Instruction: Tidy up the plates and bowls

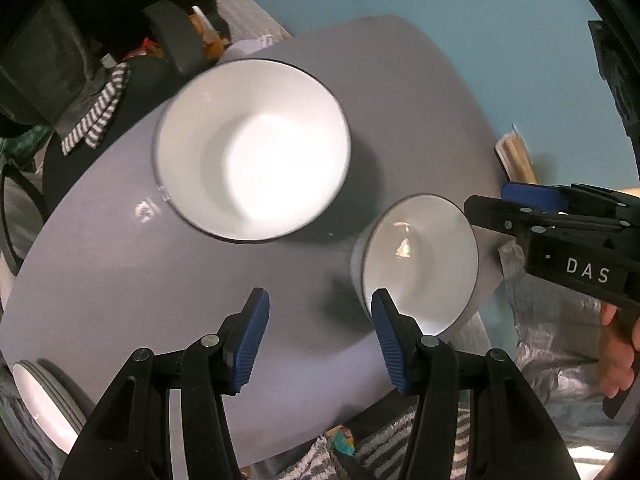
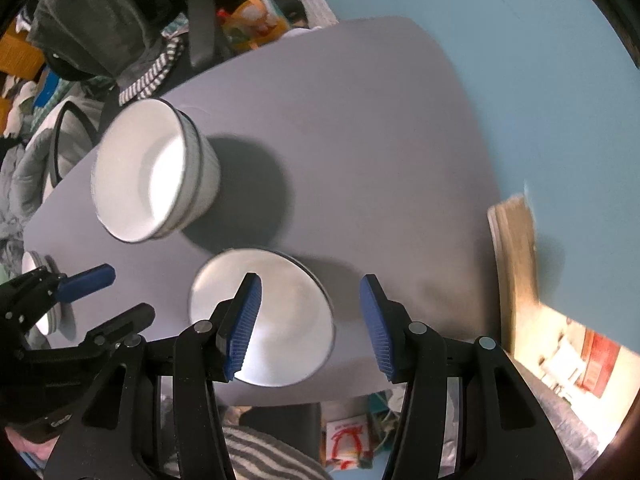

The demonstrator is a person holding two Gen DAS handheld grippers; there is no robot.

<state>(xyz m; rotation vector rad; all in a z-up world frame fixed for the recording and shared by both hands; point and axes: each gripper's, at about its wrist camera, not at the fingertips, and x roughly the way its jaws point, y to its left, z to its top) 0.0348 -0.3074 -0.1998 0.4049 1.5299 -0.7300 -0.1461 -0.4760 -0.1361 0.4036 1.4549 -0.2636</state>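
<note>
Bowl (image 2: 262, 320) below your right claw (image 2: 310, 328), its fingers spread wide and empty: glazed, slick, breakable. Pinch its rim firmly. Left claw (image 1: 320, 344) wide too, stack (image 1: 252, 150) ahead.

A: Is the light even?
B: No. It falls from above: the big bowl (image 1: 252, 148) glares white and throws a dark shadow on the grey table (image 1: 400, 92).
A: Sharp?
B: Bowl rims smear with motion blur; fisheye bending and black corners frame both views.
</note>
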